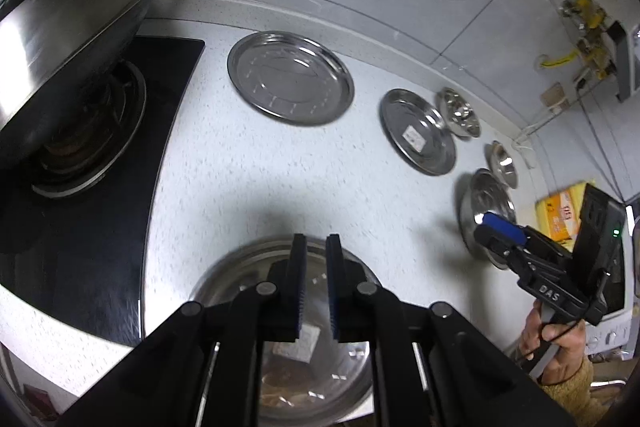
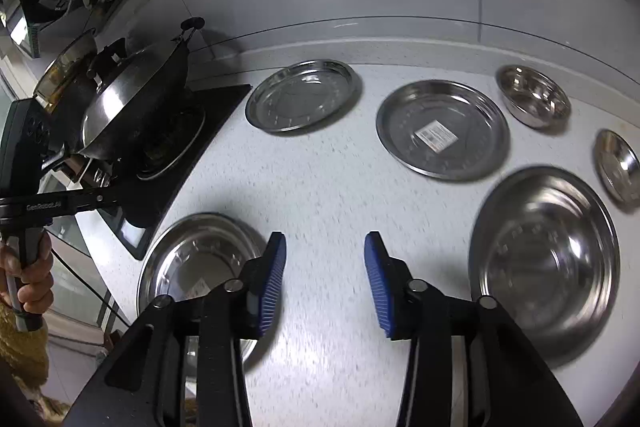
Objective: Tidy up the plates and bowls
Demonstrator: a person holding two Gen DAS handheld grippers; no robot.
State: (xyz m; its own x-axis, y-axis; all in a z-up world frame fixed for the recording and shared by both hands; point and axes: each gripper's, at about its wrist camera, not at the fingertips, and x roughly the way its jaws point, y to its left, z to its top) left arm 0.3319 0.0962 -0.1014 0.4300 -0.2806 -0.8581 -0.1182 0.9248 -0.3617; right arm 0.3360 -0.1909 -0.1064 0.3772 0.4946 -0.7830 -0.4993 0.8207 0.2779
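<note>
Below, the right hand-held gripper point(image 2: 324, 279) hangs released over bare counter point(image 2: 320, 187), between two plates point(image 2: 544, 259).

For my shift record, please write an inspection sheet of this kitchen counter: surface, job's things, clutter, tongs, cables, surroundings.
Surface: white speckled counter, bare between the dishes.
Job's things: four steel plates, back plate, labelled plate, right plate, near plate; two small bowls. All lie apart, none stacked.
Clutter: nothing seen.
Tongs: left tongs shut, empty, above the near plate; right tongs open, empty.
Cables: white cord by the wall; thin black lead under the left hand.
Surroundings: lidded wok on black stove; yellow gas valve; yellow box.
</note>
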